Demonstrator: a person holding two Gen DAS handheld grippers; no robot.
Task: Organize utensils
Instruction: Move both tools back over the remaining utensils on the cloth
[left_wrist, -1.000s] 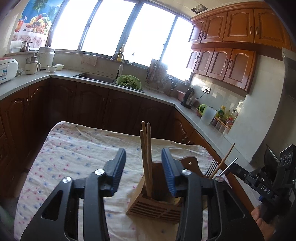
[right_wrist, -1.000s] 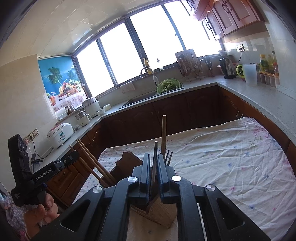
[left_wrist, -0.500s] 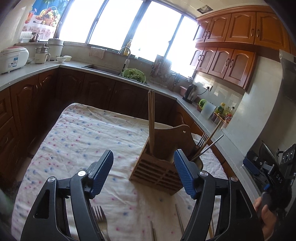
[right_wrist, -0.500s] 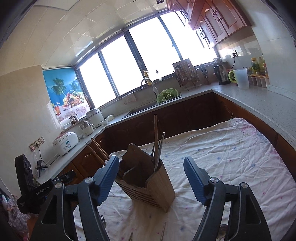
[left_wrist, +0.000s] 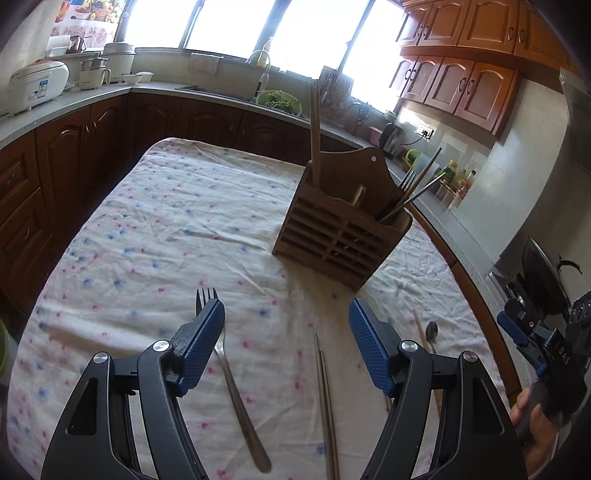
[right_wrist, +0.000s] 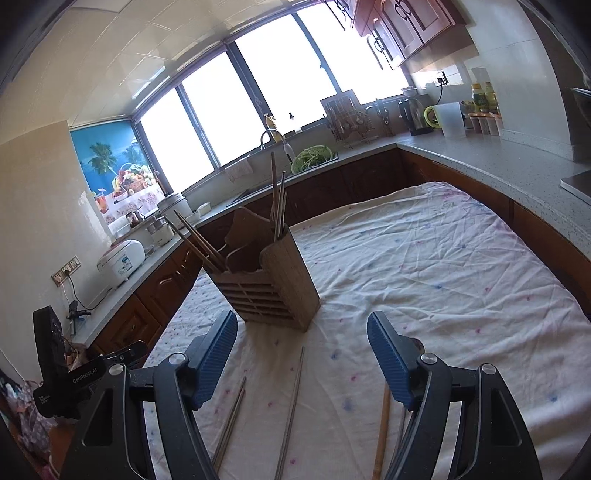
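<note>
Both grippers have drawn back from the slatted wooden utensil holder on the flowered cloth; left gripper and right gripper gape empty. One steel fork, one spoon, loose chopsticks lie before it.

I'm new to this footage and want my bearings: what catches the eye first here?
The wooden utensil holder stands mid-table on the flowered cloth, chopsticks and a fork poking out. Nearer, a loose fork, metal chopsticks and a spoon lie flat. The left gripper and right gripper both hover open, empty.
</note>
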